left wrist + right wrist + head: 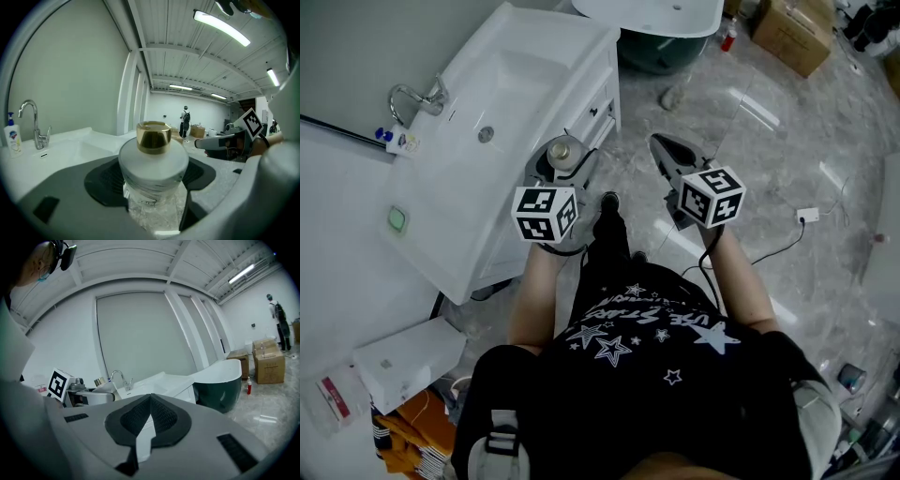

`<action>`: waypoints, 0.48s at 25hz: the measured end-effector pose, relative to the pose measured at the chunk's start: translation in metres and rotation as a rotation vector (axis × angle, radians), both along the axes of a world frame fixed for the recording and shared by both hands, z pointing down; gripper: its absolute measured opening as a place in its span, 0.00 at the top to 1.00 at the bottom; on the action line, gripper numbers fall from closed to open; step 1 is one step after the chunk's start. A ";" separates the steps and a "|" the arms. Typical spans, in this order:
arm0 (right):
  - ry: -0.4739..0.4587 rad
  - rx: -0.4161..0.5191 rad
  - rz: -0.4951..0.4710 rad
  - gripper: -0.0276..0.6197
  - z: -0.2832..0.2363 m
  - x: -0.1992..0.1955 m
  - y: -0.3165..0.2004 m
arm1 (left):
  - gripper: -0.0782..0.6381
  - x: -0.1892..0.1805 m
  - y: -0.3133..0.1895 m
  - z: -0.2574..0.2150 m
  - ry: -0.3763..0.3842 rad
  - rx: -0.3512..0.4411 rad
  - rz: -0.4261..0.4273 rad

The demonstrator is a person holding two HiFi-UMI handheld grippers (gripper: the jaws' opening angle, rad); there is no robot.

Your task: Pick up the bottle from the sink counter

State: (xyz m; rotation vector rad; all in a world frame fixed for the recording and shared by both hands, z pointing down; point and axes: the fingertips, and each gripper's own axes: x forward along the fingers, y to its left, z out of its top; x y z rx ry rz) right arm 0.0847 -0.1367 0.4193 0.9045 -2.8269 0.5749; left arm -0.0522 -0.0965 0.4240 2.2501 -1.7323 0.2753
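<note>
The bottle point(152, 161) is frosted white with a gold cap point(153, 137) and stands upright between the jaws of my left gripper point(152, 178), which is shut on its body. In the head view the bottle point(561, 150) hangs in the air just off the front corner of the white sink counter point(487, 84), held by the left gripper point(562, 161). My right gripper point(661, 145) is over the floor to the right, its jaws closed with nothing in them. In its own view the right gripper point(149, 401) shows its pads pressed together.
On the counter are a chrome faucet point(417, 98) and a small soap bottle point(398, 141) by the basin. A dark green bathtub point(661, 33) stands beyond the counter. Cardboard boxes point(792, 33) and a red bottle point(728, 36) sit on the marble floor. A person point(185, 121) stands far off.
</note>
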 end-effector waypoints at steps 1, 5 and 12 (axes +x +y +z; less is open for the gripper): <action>-0.001 0.000 -0.004 0.95 0.000 0.000 0.003 | 0.42 0.000 0.003 -0.001 -0.001 0.000 -0.001; -0.007 0.005 -0.014 0.95 -0.003 -0.001 0.010 | 0.42 0.002 0.011 -0.004 -0.003 0.005 -0.003; -0.003 0.007 -0.025 0.95 -0.004 0.000 0.022 | 0.42 0.003 0.026 -0.006 -0.009 0.003 -0.008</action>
